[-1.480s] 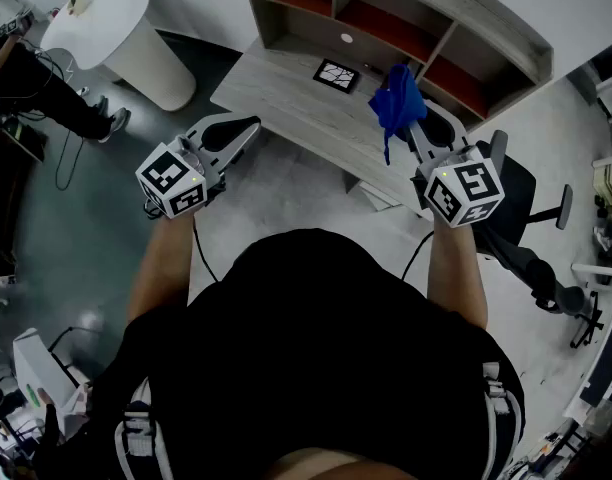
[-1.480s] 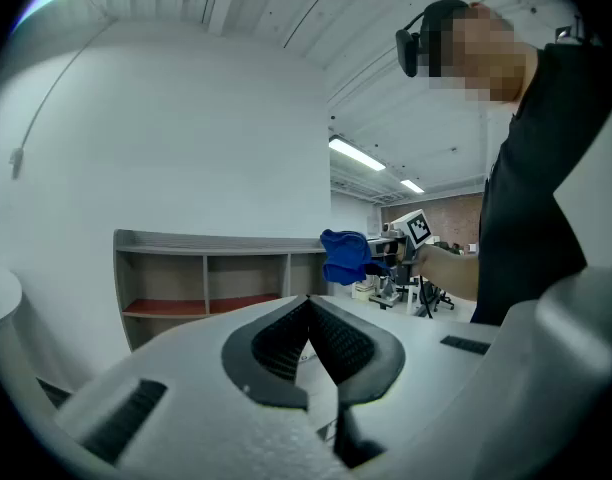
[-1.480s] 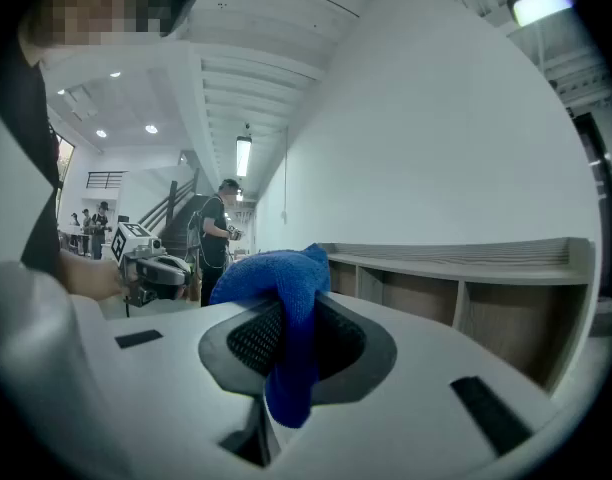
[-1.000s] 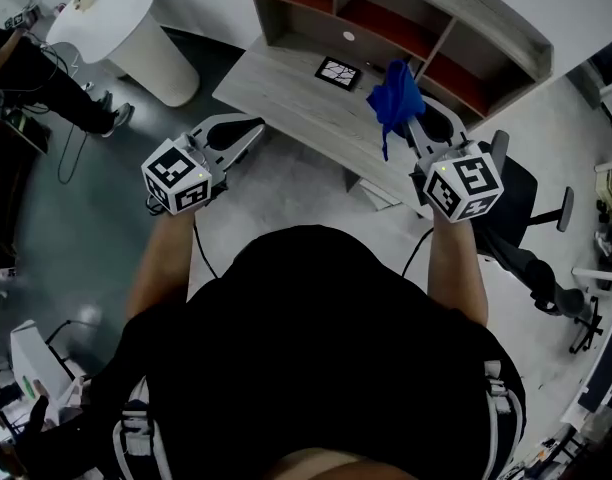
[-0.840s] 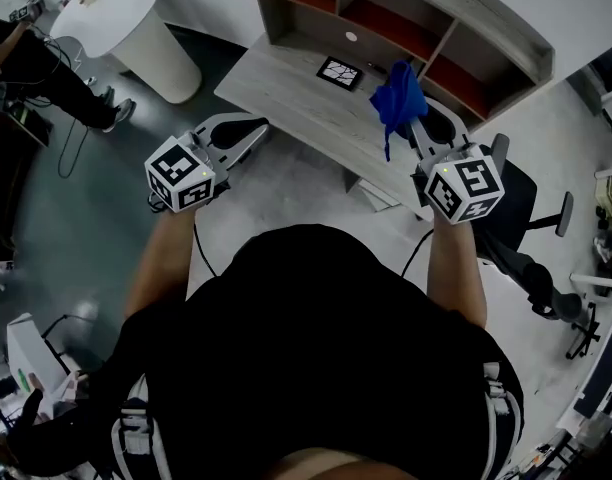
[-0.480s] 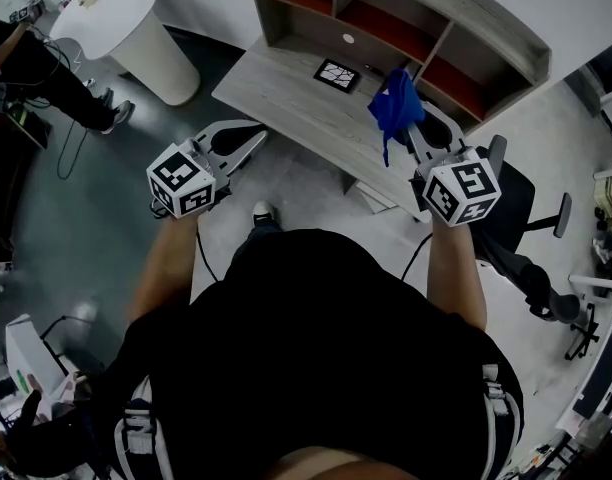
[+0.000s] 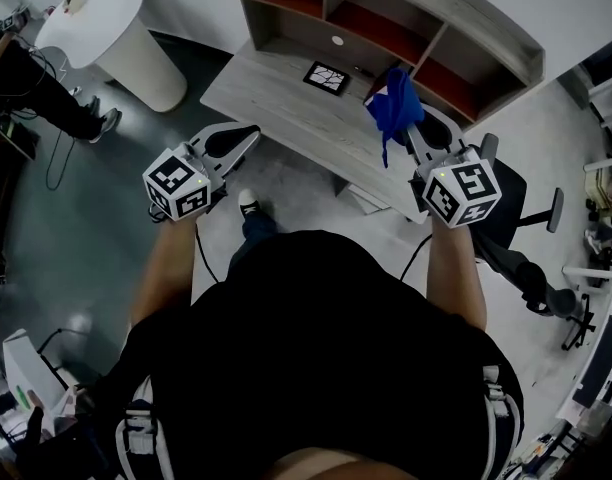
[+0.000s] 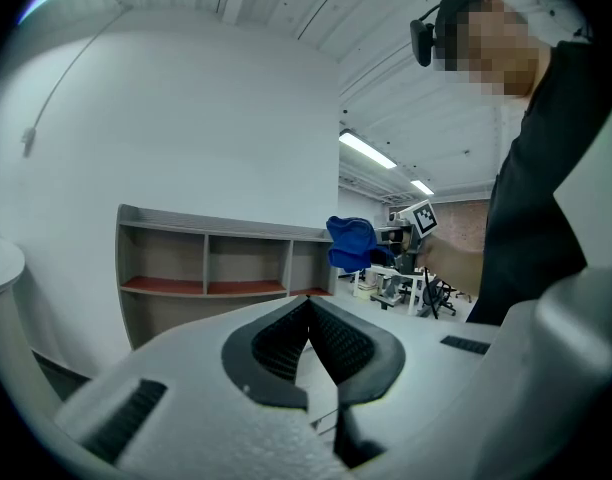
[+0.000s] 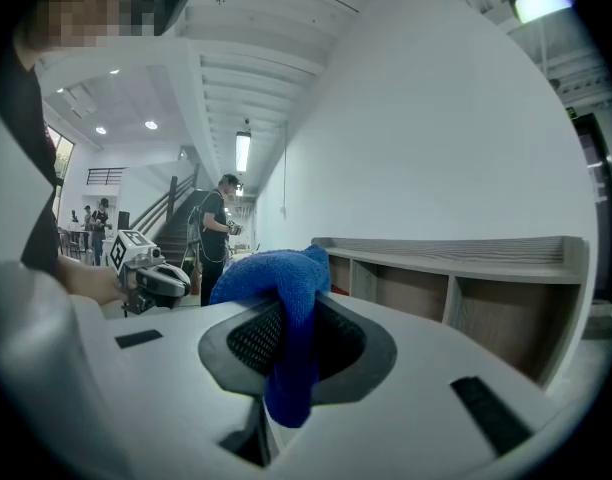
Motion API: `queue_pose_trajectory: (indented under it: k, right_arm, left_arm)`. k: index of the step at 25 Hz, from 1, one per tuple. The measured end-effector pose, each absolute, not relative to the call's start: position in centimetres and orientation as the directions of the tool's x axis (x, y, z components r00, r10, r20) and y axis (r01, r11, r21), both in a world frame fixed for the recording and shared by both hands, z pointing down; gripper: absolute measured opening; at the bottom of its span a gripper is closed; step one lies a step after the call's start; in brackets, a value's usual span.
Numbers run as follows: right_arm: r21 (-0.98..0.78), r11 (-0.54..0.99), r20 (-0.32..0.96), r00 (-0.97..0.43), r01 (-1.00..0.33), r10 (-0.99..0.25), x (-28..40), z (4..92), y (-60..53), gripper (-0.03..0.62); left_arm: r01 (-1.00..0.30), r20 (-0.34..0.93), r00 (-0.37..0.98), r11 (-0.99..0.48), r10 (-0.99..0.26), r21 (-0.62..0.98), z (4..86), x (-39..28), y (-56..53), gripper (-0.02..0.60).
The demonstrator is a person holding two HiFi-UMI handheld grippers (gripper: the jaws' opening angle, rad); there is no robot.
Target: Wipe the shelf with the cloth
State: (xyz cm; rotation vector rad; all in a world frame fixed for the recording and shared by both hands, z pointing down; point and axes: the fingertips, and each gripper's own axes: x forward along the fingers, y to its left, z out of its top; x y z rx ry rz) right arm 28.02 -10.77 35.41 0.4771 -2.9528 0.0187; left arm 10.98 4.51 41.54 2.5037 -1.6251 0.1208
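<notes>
The grey wooden shelf (image 7: 386, 18) with red-brown compartment floors stands at the back of a grey desk (image 7: 286, 98). My right gripper (image 7: 406, 128) is shut on a blue cloth (image 7: 394, 108), held up in the air in front of the shelf's right end. In the right gripper view the cloth (image 9: 281, 278) bunches over the closed jaws and hangs down between them, with the shelf (image 9: 456, 278) beyond on the right. My left gripper (image 7: 244, 136) is shut on nothing, off the desk's front left edge. The left gripper view shows the shelf (image 8: 216, 263) and the cloth (image 8: 351, 243) ahead.
A black-and-white marker card (image 7: 327, 76) lies on the desk. A white round table (image 7: 116, 28) stands left of it, and an office chair (image 7: 526, 258) is on the right. One person (image 7: 36, 88) stands at far left. My shoe (image 7: 248, 206) shows on the floor below.
I have stepped toward the desk; a shoe has come into view below the left gripper. Both grippers keep their pose, the cloth still in the right one.
</notes>
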Motion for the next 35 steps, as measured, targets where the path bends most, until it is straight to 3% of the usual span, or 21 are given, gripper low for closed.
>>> queue_pose_trajectory:
  k: [35]
  right_arm:
    - [-0.009, 0.943, 0.209, -0.923, -0.332, -0.323, 19.5, 37.6, -13.0, 0.054]
  left_arm:
    - [-0.907, 0.198, 0.416, -0.391, -0.887, 0.157, 44.1, 2.0, 2.3, 0.015]
